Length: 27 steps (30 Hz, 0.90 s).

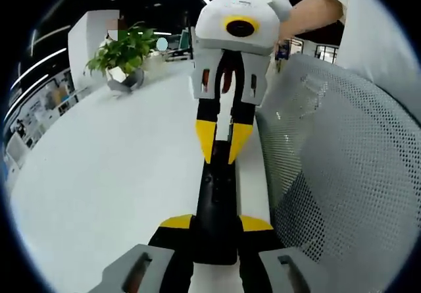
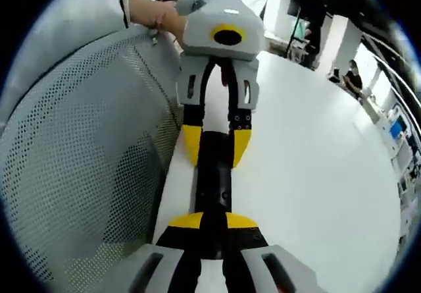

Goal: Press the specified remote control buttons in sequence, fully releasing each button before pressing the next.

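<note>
While gripped at both ends, black remote control [image 1: 216, 207] held level just over white table [image 1: 112, 194], close along its edge. Left gripper [image 1: 216, 227] clenched on near end in left gripper view, yellow fingertips [image 1: 176, 222] pinching both sides. Right gripper [image 1: 222, 141] facing in from far end, clamped on opposite tip. Same grip seen reversed in right gripper view: right gripper [image 2: 213, 222] squeezing remote control [image 2: 213, 174], left gripper [image 2: 215, 145] opposite. Grey mesh chair back [image 1: 342, 174] just beside table edge. Potted plant [image 1: 125, 56] standing well back on tabletop.
</note>
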Tool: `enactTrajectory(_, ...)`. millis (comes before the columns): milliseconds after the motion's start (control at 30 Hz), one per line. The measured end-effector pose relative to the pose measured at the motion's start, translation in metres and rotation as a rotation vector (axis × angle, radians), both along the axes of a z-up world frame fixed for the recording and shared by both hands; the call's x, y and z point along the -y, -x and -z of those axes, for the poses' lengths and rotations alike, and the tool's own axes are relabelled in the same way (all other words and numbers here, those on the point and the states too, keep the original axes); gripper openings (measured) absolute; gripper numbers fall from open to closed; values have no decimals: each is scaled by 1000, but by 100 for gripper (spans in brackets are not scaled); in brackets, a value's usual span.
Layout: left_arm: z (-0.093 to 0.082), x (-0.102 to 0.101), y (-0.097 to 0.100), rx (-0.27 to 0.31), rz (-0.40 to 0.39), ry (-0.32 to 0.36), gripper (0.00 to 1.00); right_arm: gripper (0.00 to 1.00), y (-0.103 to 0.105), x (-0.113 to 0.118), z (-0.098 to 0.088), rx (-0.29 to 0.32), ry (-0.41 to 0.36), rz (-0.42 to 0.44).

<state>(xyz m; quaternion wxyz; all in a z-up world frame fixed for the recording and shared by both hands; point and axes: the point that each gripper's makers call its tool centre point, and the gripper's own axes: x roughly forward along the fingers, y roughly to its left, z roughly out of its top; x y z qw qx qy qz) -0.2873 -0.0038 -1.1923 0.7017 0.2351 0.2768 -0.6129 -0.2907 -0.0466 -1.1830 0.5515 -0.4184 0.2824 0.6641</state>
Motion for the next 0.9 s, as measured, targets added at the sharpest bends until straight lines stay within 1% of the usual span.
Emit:
enactTrajectory(33,0,0,0,0,0,0,24,7,0,0,0,-5,22,-11)
enactTrajectory(67,0,0,0,0,0,1,24,7,0,0,1,-23,52,-10)
enactTrajectory(100,0,0,0,-1,0,1,24,7,0,0,1,-52,68,16)
enactTrajectory(133,0,0,0,-1,0,2,24,7,-1,0,1,-94,86,58)
enactTrajectory(200,0,0,0,-2,-3,3,24,7,-3,-1,1,-132,103,89)
enactTrajectory(267,0,0,-1,-2,-4,5,24,7,-5,-1,1,-136,103,91)
enactTrajectory(333,0,0,-1,-3,-5,6,24,6,-4,-1,1,-158,95,145)
enactTrajectory(367,0,0,-1,-3,-5,7,24,6,-5,-2,1,-161,75,185)
enactTrajectory(400,0,0,-1,-3,-6,9,24,6,-5,-2,1,-158,56,208)
enactTrajectory(467,0,0,-1,-3,-6,10,24,6,-4,-2,-1,-111,-11,199)
enactTrajectory(500,0,0,-1,-3,-6,10,24,6,-4,-1,-2,-91,-61,223)
enactTrajectory(567,0,0,-1,-4,-6,10,24,6,-4,0,-1,-74,-100,275)
enactTrajectory(600,0,0,-1,-4,-5,10,24,6,-3,0,-1,-18,-99,242)
enactTrajectory(633,0,0,0,-4,-5,11,24,6,-3,-1,-1,13,-94,220)
enactTrajectory(667,0,1,0,-4,-4,10,24,4,0,-2,-1,51,-81,160)
enactTrajectory(700,0,1,0,-4,-4,10,24,1,4,-3,0,55,-71,124)
enactTrajectory(733,0,1,0,-4,-4,10,24,1,3,-3,0,81,-60,104)
enactTrajectory(800,0,1,0,-4,-3,10,24,0,3,-3,0,80,-41,52)
enactTrajectory(900,0,1,0,-4,-4,10,24,1,1,-4,0,29,-22,57)
